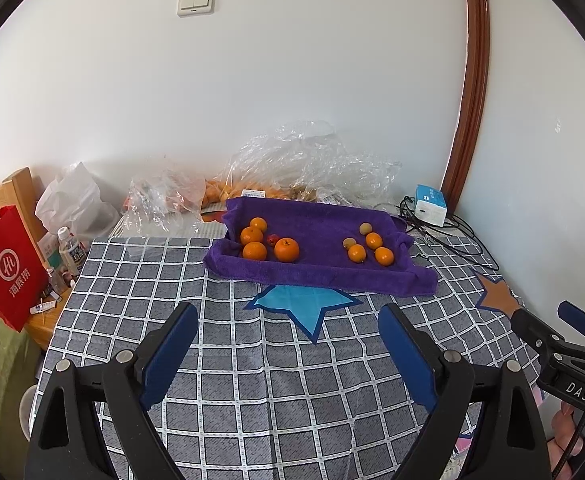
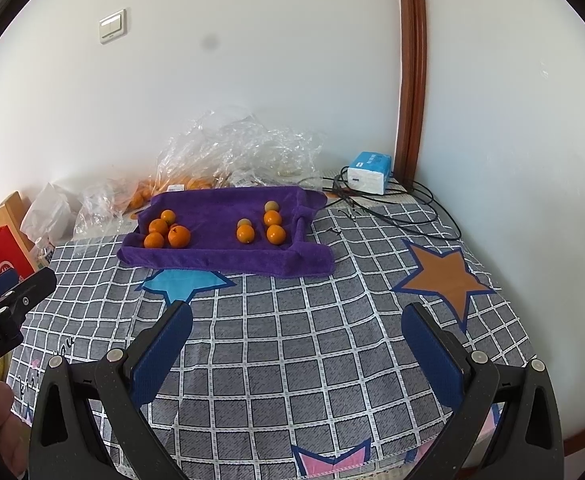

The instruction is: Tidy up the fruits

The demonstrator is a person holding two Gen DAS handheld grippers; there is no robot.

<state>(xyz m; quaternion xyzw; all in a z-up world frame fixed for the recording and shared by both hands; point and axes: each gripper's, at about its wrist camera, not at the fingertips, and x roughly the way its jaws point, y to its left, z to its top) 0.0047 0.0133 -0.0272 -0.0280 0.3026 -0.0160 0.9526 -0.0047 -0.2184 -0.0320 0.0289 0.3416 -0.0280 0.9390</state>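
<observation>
A purple towel [image 1: 316, 236] [image 2: 220, 216] lies on the checkered cloth at the far side of the table. On its left end sit several oranges [image 1: 286, 249] [image 2: 179, 236] and a small red fruit [image 1: 272, 239]. On its right end sit three smaller oranges [image 1: 384, 256] [image 2: 276, 234] and two pale brown round fruits [image 1: 366, 228] [image 2: 271, 205]. My left gripper [image 1: 288, 318] is open and empty, well short of the towel. My right gripper [image 2: 298, 316] is open and empty, also short of it.
Crumpled clear plastic bags [image 1: 312, 160] with more oranges lie behind the towel by the wall. A white and blue box [image 1: 430, 204] with black cables [image 2: 412, 216] is at the back right. A red bag [image 1: 6, 268] and bottles [image 1: 70, 254] stand off the left edge.
</observation>
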